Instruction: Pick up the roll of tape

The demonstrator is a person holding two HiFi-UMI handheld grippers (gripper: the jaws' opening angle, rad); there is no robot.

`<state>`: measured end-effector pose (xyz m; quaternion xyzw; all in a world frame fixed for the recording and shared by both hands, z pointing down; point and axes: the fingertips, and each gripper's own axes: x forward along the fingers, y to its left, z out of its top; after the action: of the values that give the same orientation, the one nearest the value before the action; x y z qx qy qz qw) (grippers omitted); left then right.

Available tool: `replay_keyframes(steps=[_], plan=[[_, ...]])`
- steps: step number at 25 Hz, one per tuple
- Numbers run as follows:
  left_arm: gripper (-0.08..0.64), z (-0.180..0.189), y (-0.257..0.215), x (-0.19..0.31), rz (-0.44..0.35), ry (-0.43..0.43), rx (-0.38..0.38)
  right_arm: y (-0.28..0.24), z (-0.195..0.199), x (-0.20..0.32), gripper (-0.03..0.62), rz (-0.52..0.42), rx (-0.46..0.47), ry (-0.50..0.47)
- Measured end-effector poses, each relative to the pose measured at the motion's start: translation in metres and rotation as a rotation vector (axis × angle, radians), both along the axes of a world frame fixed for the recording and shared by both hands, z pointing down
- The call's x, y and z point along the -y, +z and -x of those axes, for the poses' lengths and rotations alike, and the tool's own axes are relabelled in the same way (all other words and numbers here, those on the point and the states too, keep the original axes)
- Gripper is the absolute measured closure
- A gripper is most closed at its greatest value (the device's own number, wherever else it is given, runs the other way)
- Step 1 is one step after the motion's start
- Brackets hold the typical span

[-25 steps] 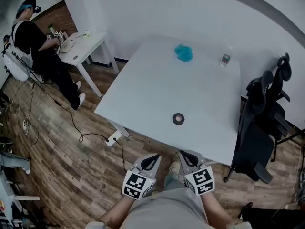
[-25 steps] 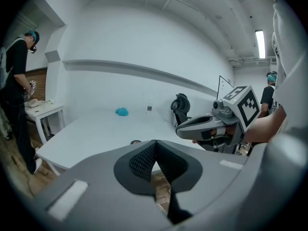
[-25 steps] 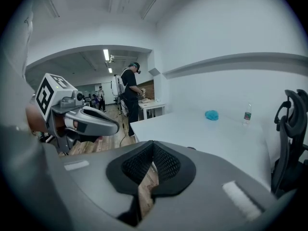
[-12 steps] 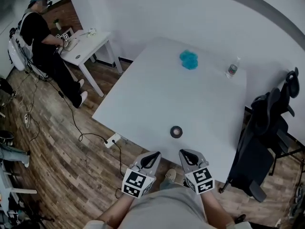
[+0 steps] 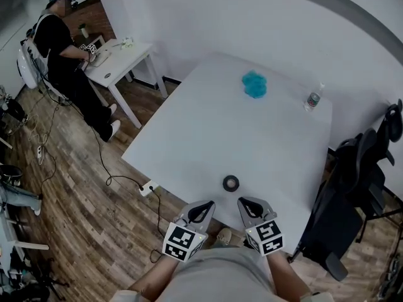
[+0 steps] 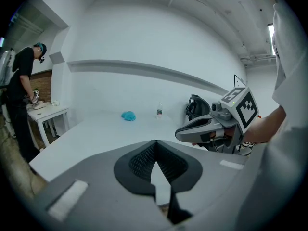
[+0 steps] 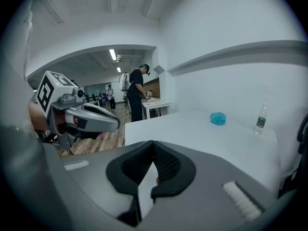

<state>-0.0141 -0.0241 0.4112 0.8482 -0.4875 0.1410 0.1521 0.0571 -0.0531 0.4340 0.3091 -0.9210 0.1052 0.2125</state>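
Hovering side by side near the white table's [image 5: 264, 131] 6 o'clock edge: left gripper [image 5: 201, 210] and right gripper [image 5: 247, 207], jaws together, empty. Roll of tape [image 5: 231, 182] lies flat at their 12 o'clock, untouched.

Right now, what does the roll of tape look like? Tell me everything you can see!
The roll of tape is a small dark ring with a round hole in the middle. It lies flat on the white table, near the edge closest to the head camera. Only the table touches it. It is too small to tell its material.
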Motion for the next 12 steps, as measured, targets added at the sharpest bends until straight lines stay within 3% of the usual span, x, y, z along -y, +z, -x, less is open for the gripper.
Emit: replay_keyframes(steps=[12], plan=[[0.541, 0.011, 0.004, 0.018, 0.034, 0.048, 0.012, 0.003, 0.01, 0.014, 0.584, 0.018, -0.018, 0.027]])
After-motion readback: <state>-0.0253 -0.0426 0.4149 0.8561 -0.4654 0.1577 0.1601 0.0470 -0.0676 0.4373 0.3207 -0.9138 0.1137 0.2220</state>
